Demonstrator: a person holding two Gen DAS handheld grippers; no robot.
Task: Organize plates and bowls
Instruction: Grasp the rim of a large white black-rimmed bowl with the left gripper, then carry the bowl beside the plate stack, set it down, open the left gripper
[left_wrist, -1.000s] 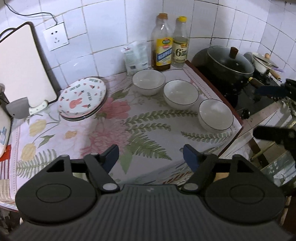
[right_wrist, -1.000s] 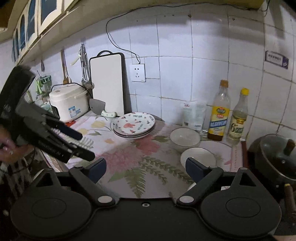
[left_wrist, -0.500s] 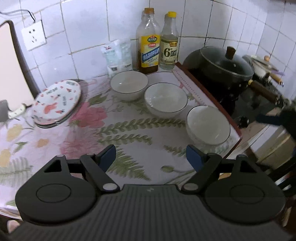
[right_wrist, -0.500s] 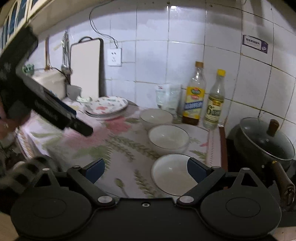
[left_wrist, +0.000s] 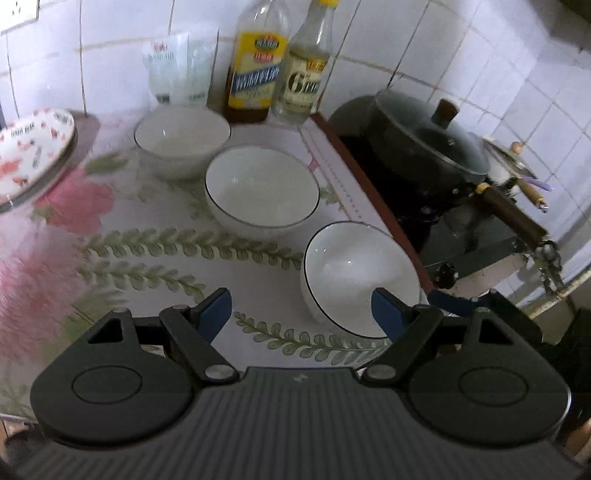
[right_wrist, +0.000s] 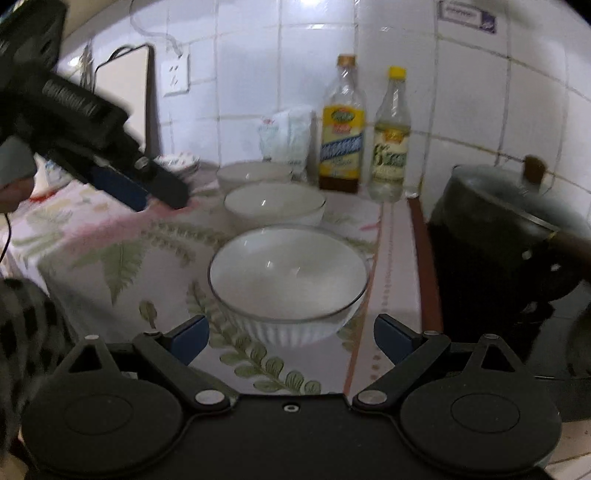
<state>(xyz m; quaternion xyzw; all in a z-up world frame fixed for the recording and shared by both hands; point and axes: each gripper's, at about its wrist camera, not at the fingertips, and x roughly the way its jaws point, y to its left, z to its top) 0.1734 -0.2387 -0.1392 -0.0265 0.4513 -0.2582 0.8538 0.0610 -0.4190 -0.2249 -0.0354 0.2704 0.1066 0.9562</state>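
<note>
Three white bowls with thin dark rims stand in a diagonal row on the floral tablecloth: the near bowl (left_wrist: 354, 277) (right_wrist: 288, 280), the middle bowl (left_wrist: 262, 188) (right_wrist: 275, 203) and the far bowl (left_wrist: 183, 140) (right_wrist: 255, 171). A stack of patterned plates (left_wrist: 33, 147) (right_wrist: 177, 162) sits at the left. My left gripper (left_wrist: 301, 314) (right_wrist: 147, 192) is open and empty, hovering left of the near bowl. My right gripper (right_wrist: 291, 336) is open too, with the near bowl just ahead of its fingers, not touched. One of its blue fingertips (left_wrist: 450, 301) shows beside that bowl.
An oil bottle (left_wrist: 255, 70) and a vinegar bottle (left_wrist: 306, 77) stand at the tiled wall with a plastic bag (left_wrist: 177, 66). A black lidded pot (left_wrist: 424, 147) (right_wrist: 509, 229) sits on the stove to the right. A cutting board (right_wrist: 125, 96) leans at the back left.
Both grippers have come down and forward toward the row of bowls, which now look much larger. The left view has swung right, away from the plates. Both stay open and empty.
</note>
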